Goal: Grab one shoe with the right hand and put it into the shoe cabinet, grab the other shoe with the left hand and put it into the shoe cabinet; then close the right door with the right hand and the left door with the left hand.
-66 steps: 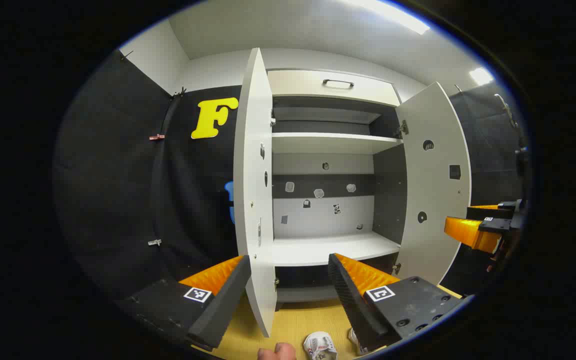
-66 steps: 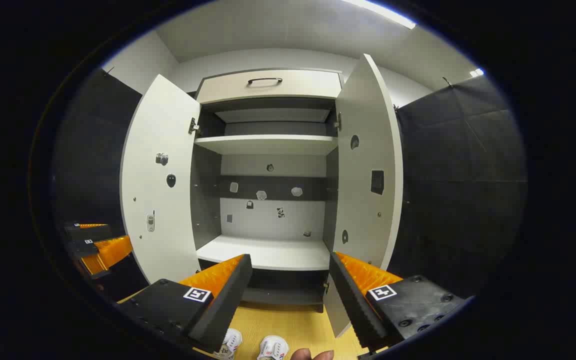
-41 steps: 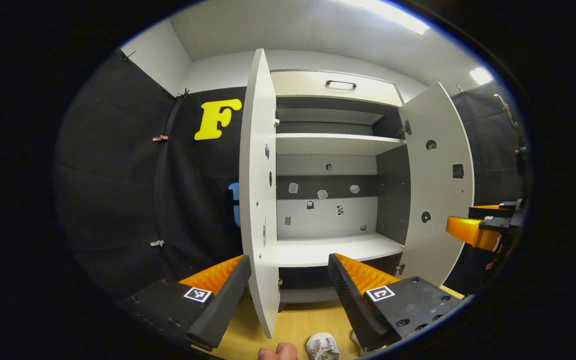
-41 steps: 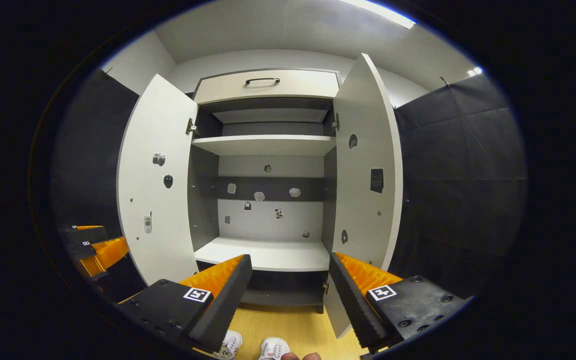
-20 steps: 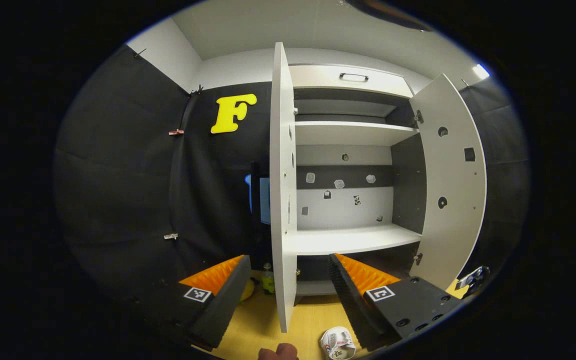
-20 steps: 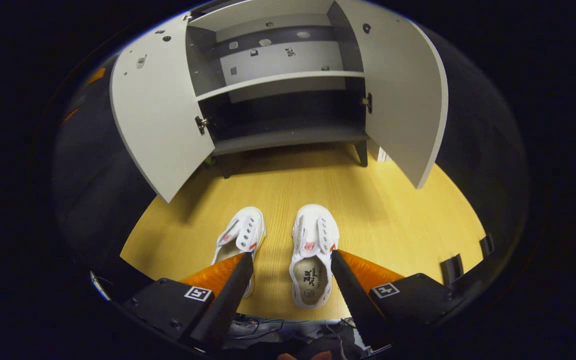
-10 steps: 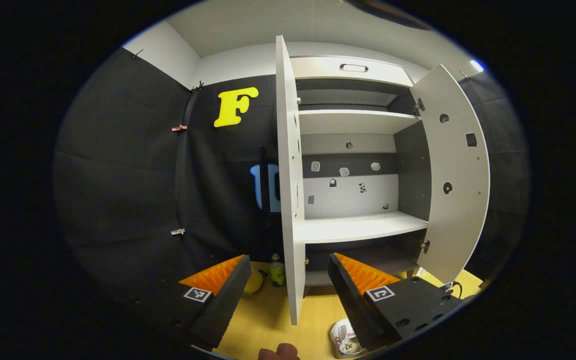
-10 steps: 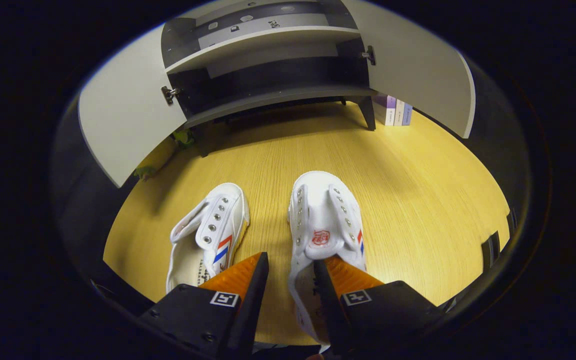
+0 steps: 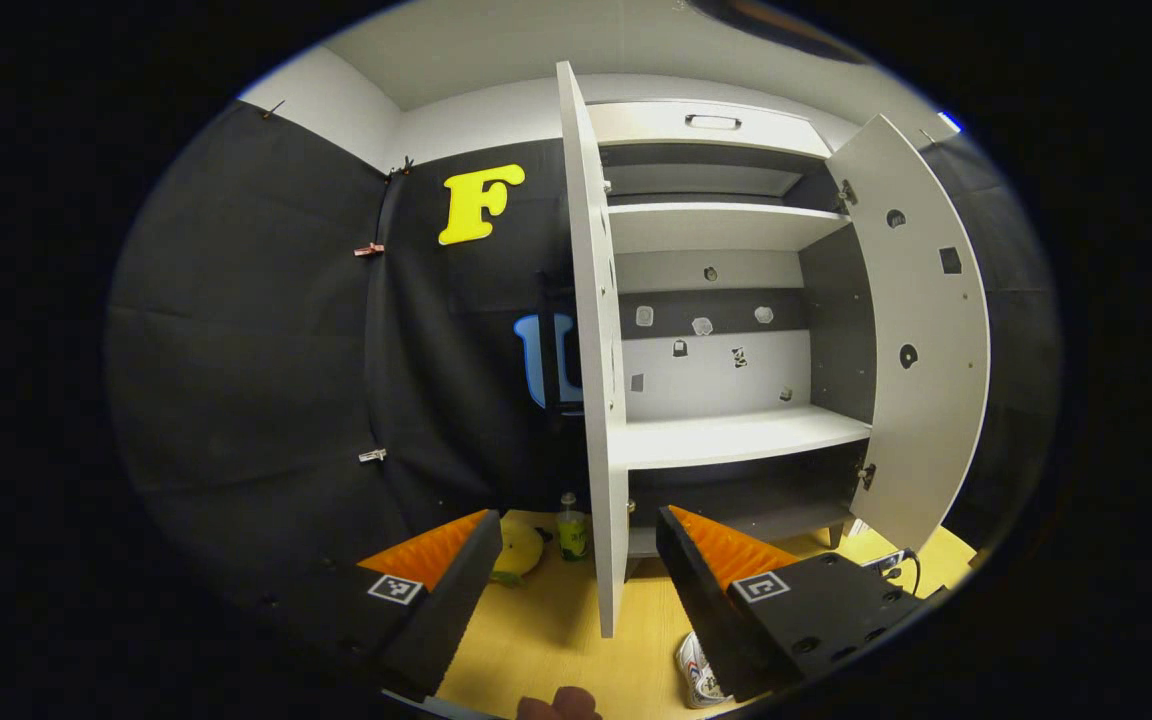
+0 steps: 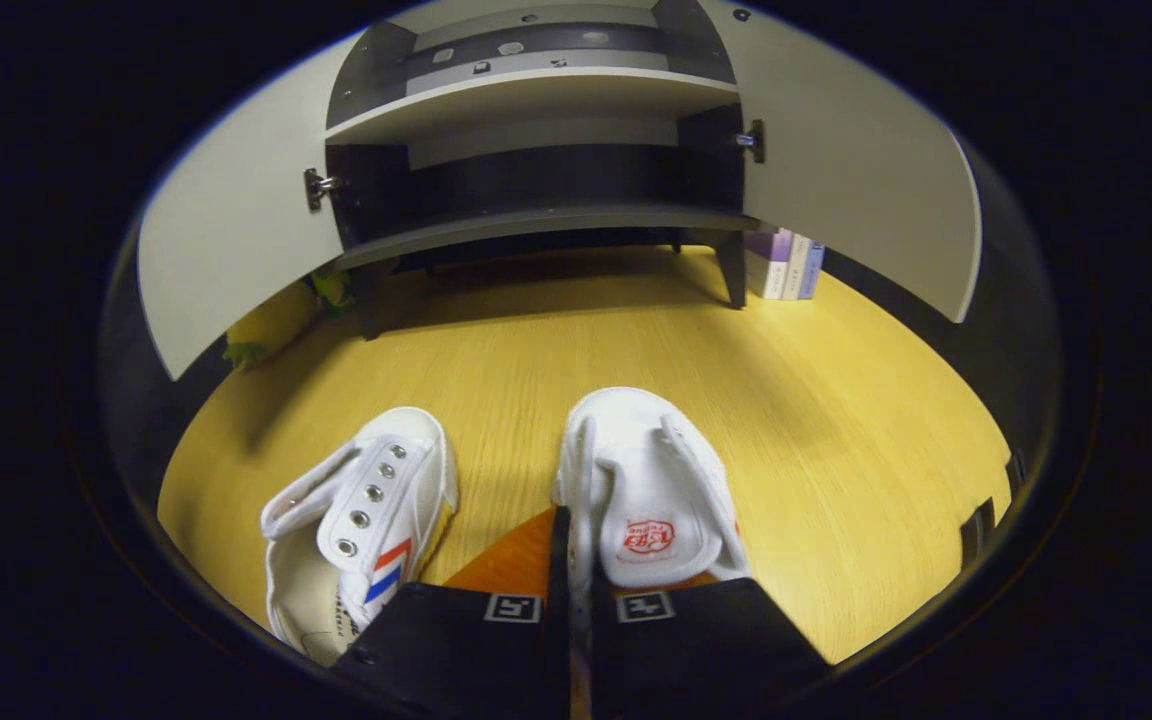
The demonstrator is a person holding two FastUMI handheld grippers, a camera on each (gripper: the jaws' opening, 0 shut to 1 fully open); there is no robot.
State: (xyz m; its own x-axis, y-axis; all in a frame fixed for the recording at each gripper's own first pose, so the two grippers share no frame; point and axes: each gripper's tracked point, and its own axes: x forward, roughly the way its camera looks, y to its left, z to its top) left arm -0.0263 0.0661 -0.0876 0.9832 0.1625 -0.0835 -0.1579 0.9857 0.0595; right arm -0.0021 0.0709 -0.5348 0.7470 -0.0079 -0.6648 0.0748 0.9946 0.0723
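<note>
Starting at the left in the left gripper view, a yellow toy (image 9: 514, 550) and a small green bottle (image 9: 570, 537) sit on the wooden floor (image 9: 546, 640) beside the shoe cabinet (image 9: 726, 300). The left door (image 9: 596, 380) stands wide open, seen almost edge-on, its edge dividing the view just in front of the left gripper (image 9: 576, 590). Past it the white shelf (image 9: 736, 438) is bare, and the right door (image 9: 921, 340) is swung fully out. A fingertip (image 9: 561, 705) peeks in at the bottom edge. The left gripper hovers with its fingers spread wide, gripping nothing; one shoe (image 9: 698, 672) shows below, half hidden behind the gripper's right finger.

Over to the right gripper view, looking down at the floor. The yellow toy sits low beside the left door, partly tucked behind it. Both doors flare outward and the dark bottom compartment (image 10: 536, 195) is open. Some boxes (image 10: 786, 268) stand by the cabinet's right leg, part covered by the right door. The left shoe (image 10: 361, 525) lies on the floor, its heel cut off at the rim. The right shoe (image 10: 641, 495) sits just beside it, and the right gripper (image 10: 571, 560) has its fingers pinched nearly together on that shoe's left side wall. The shoe's heel is hidden beneath the gripper body.
</note>
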